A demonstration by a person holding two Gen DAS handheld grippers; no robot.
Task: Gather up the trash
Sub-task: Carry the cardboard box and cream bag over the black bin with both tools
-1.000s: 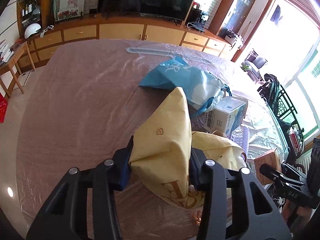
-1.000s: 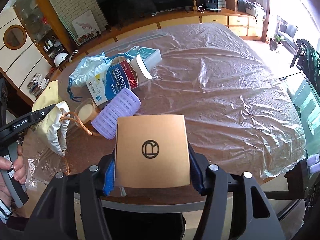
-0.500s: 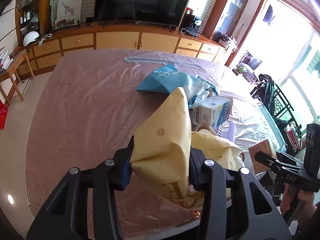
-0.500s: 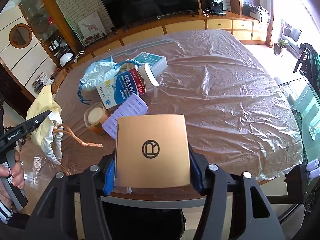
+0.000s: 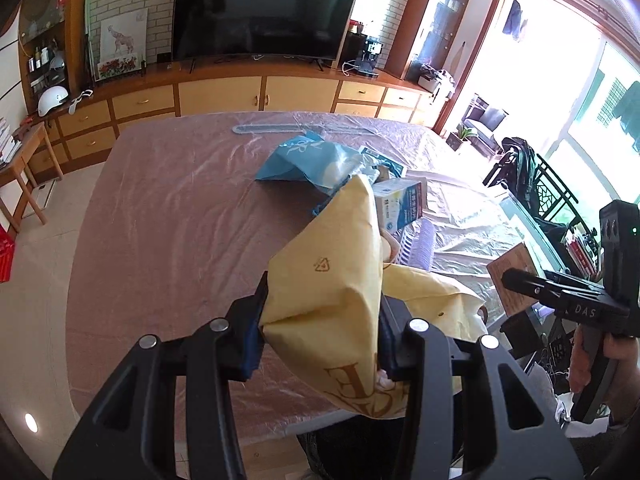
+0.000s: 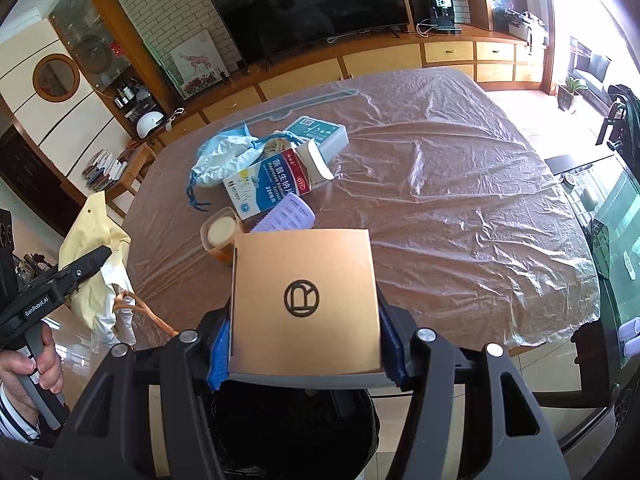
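My left gripper (image 5: 320,340) is shut on a crumpled yellow bag (image 5: 332,292) with brown lettering, held above the near edge of the table. The same yellow bag (image 6: 96,256) shows at the left of the right wrist view, with a rope handle dangling. My right gripper (image 6: 306,344) is shut on a flat tan cardboard box (image 6: 304,296) with a round logo, held over a bin lined with a black bag (image 6: 296,432). The tan box (image 5: 516,276) also appears at the right of the left wrist view, in the other gripper.
On the plastic-covered table (image 6: 460,200) lie a blue-and-white bag (image 6: 224,156), a medicine carton (image 6: 268,188), a teal-topped box (image 6: 320,132), a purple ridged item (image 6: 288,216) and a small tub (image 6: 220,232). A person's hand (image 6: 36,364) grips the left tool. A glass side table (image 6: 612,240) stands at right.
Both grippers have risen and drawn back from the table with their loads. The black-lined bin has come into view under the right gripper. The yellow bag now hangs clear of the tabletop.
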